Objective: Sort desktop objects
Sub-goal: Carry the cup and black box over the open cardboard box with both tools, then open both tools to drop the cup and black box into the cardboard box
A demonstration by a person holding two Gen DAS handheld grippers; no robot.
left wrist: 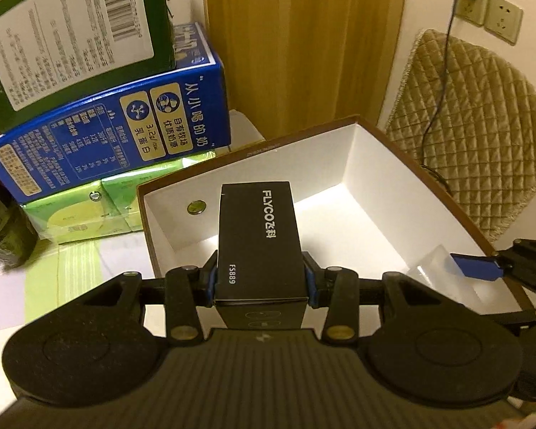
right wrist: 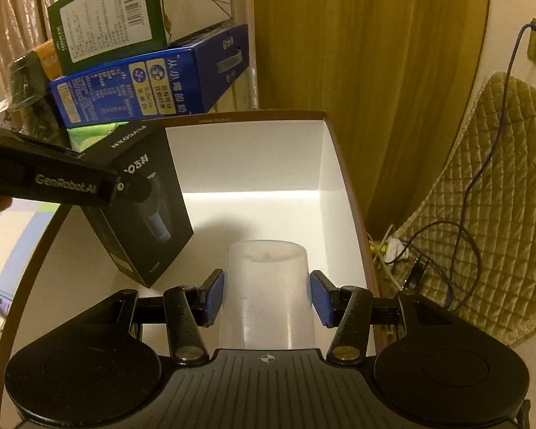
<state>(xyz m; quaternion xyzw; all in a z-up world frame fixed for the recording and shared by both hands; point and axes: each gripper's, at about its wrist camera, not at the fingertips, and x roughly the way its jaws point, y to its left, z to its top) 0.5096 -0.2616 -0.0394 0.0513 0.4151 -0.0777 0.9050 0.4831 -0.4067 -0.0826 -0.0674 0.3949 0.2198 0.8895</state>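
My left gripper is shut on a black FLYCO box and holds it over the open white-lined brown box. The same black box shows in the right wrist view, tilted, with the left gripper's arm in front of it. My right gripper has its blue pads on both sides of a translucent plastic cup inside the brown box; I cannot tell if they press on it. Its blue fingertip and the cup show at the right of the left wrist view.
Stacked behind the brown box are a green carton, a blue milk carton and green tissue packs. A small round disc sits on the box's inner wall. A quilted chair back, cables and wall sockets are on the right.
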